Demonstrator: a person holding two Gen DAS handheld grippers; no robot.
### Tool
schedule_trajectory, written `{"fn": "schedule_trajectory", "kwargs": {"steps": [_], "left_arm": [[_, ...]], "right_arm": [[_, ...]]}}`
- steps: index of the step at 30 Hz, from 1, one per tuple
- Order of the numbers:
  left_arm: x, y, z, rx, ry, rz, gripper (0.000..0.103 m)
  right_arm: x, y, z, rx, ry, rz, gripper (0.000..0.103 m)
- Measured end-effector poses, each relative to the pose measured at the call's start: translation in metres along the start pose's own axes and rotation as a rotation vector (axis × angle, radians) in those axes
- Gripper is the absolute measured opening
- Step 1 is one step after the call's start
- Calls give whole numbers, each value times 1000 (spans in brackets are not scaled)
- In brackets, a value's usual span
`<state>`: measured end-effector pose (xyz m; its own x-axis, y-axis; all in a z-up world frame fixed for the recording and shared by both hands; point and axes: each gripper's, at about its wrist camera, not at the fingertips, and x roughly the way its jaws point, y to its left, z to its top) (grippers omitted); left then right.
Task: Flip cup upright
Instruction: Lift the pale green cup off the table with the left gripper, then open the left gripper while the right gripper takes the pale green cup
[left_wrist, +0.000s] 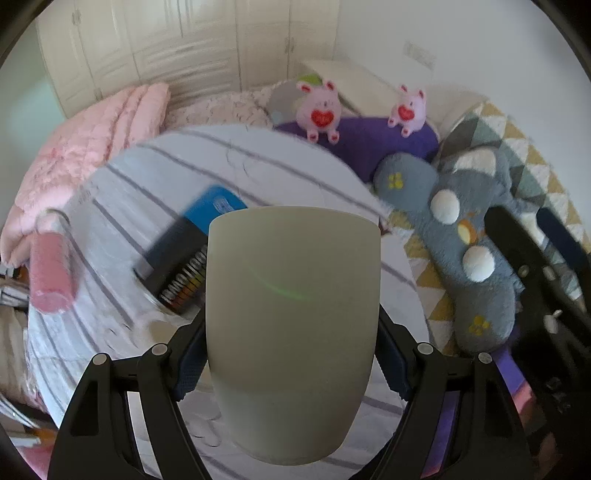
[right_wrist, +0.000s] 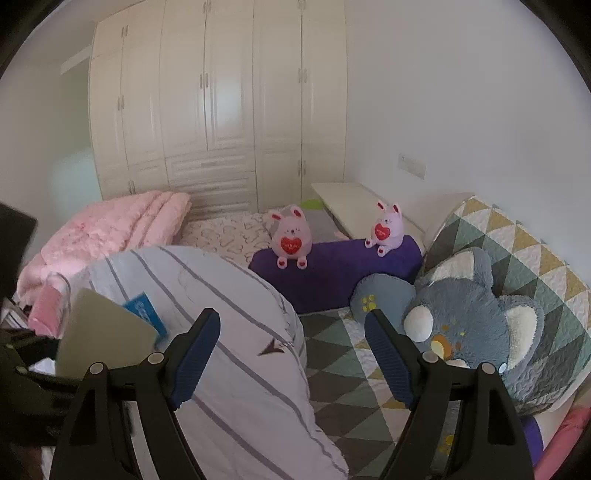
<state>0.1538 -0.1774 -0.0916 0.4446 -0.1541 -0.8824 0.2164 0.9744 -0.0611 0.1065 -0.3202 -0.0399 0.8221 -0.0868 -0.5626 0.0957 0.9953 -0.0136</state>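
- The cup (left_wrist: 293, 332) is a plain grey-beige tumbler with no handle in view, held in the left gripper (left_wrist: 291, 354) above the striped duvet (left_wrist: 122, 206) on the bed.
- In the left wrist view its wider end points away from the camera and the narrower rounded end sits nearest the lens; I cannot tell from this which end is the mouth.
- The left fingers (left_wrist: 188, 365) press on the cup's two sides, around its lower-middle wall, holding it between the blue pads.
- In the right wrist view the cup (right_wrist: 105, 332) shows at the far left edge, tilted, well apart from the right gripper (right_wrist: 291, 354).
- The right fingers (right_wrist: 195, 350) stand wide apart with nothing between them, hovering over the duvet and the triangle-patterned quilt (right_wrist: 343, 373).
- Handling, as a judgement: the cup looks stiff, smooth and matte, probably light; the tapered wall could let it slide along the pads, so a grip on the straighter middle band is safest.
- If it is ceramic, it would chip on a hard surface, though the bedding beneath is soft; that softness may also let it topple once set down.
- Pose: the left gripper points forward over the bed toward the blue-and-black box (left_wrist: 188, 254); the right one faces the plush koala (right_wrist: 476, 325) and the purple cushion (right_wrist: 332, 273).
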Motion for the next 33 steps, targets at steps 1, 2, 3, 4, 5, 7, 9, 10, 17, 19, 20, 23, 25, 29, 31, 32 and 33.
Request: {"fn": "schedule_trajectory", "kwargs": {"steps": [1, 2, 3, 4, 5, 7, 9, 10, 17, 19, 20, 23, 25, 29, 31, 32, 33], "left_arm": [[7, -3, -2, -9, 12, -3, 79], [14, -5, -4, -16, 26, 5, 79], [20, -8, -6, -22, 38, 15, 79], [27, -10, -8, -24, 49, 15, 79], [32, -13, -9, -30, 57, 15, 79], [44, -17, -11, -37, 84, 30, 79], [52, -18, -13, -47, 96, 38, 79], [54, -17, -13, -54, 95, 41, 79], [61, -13, -8, -61, 94, 61, 81], [63, -12, -8, -58, 112, 43, 88], [62, -11, -8, -64, 116, 32, 94], [58, -9, -6, -67, 113, 5, 100], [51, -7, -6, -61, 106, -14, 101], [32, 2, -9, -75, 108, -82, 102], [18, 8, -10, -75, 86, -108, 102], [10, 11, -11, -67, 71, -105, 103], [2, 14, -13, -58, 51, -97, 103]], "right_arm": [[5, -1, -1, -9, 14, 11, 82], [6, -1, -2, -16, 20, 18, 82], [8, 0, -4, -27, 27, 26, 82], [11, 0, -5, -35, 36, 34, 82], [16, 1, -6, -44, 47, 47, 82], [21, 3, -10, -56, 64, 63, 82], [27, 5, -13, -62, 81, 81, 82], [29, 5, -14, -64, 86, 86, 82], [43, 6, -20, -55, 122, 107, 82], [46, 5, -20, -53, 127, 110, 82], [46, 5, -20, -53, 129, 107, 82], [47, 4, -20, -41, 136, 105, 82], [45, 2, -19, -30, 137, 109, 82], [38, -1, -16, 9, 135, 132, 82], [35, -1, -14, 28, 131, 143, 82], [30, -1, -12, 35, 124, 147, 82], [27, 1, -11, 36, 118, 150, 82]]}}
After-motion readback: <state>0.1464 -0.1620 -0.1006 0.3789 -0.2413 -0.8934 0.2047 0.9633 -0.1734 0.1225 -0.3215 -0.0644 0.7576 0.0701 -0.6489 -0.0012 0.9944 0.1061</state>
